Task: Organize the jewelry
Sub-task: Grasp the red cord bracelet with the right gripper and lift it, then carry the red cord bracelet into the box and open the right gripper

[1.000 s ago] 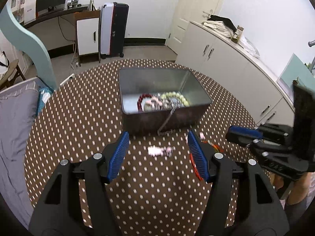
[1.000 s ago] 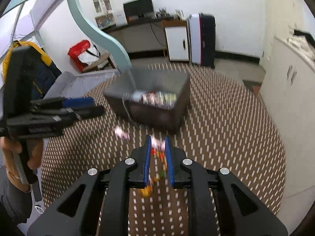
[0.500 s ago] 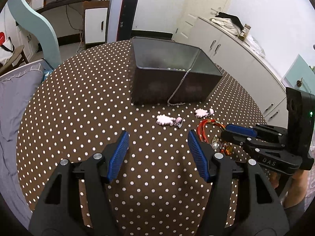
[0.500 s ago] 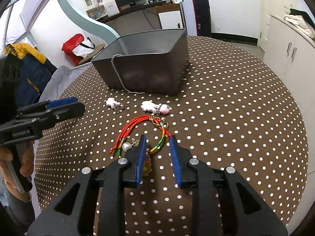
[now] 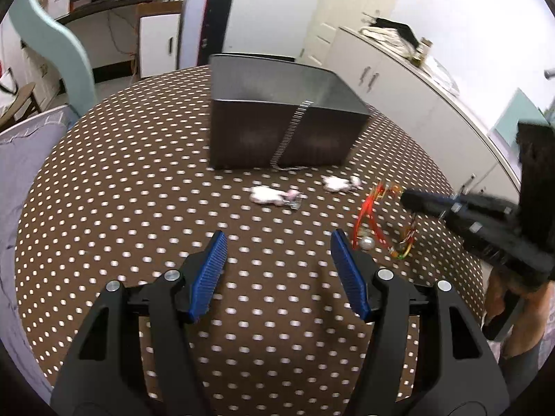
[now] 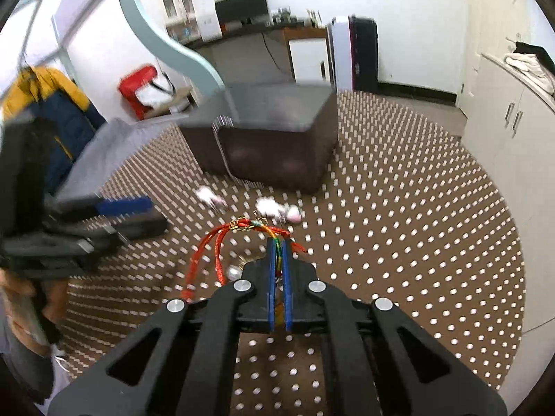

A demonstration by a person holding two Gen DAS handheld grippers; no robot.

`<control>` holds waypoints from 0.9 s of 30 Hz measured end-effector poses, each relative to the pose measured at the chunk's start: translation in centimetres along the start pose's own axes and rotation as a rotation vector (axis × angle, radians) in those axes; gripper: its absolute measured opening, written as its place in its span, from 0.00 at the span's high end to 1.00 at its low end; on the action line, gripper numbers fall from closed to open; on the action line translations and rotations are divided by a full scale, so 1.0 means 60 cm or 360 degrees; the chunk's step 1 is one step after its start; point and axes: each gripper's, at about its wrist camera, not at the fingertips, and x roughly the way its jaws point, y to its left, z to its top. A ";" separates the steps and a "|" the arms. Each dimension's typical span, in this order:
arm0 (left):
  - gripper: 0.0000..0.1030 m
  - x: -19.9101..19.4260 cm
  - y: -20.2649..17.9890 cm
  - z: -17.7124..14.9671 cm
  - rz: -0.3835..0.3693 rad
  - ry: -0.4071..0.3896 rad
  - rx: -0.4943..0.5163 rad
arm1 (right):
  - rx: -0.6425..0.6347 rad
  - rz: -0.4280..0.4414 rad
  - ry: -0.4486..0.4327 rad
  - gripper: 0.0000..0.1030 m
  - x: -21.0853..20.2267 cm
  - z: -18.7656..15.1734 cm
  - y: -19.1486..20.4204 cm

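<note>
Left wrist view: my left gripper [image 5: 279,242], jaws wide and empty, hangs over the dotted table [image 5: 121,180]; the nearer pink clip [image 5: 274,196] lies ahead of it, long axis crosswise, the second pink clip [image 5: 341,183] further right, a chain [image 5: 289,135] draped over the tin box [image 5: 284,118] beyond. Right wrist view: my right gripper [image 6: 277,242], whose jaws have just been closing, is clamped on the red cord bracelet [image 6: 215,246], whose loop trails left; the tin lies ahead. I judge the left hand nearer the clips.
</note>
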 end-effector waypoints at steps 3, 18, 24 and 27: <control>0.40 0.004 -0.027 -0.001 -0.0024 -0.0010 0.0055 | 0.0010 0.0023 -0.0097 0.98 -0.042 0.009 -0.004; 0.58 0.078 -0.127 0.004 0.0043 0.0083 0.0270 | 0.0123 0.0021 -0.0142 0.98 -0.072 -0.015 -0.057; 0.71 0.085 -0.144 0.004 0.0139 0.0083 0.0368 | 0.0138 0.0040 -0.0147 0.98 -0.075 -0.015 -0.062; 0.82 0.088 -0.153 0.005 0.0145 0.0084 0.0388 | 0.0146 0.0043 -0.0156 0.98 -0.078 -0.015 -0.070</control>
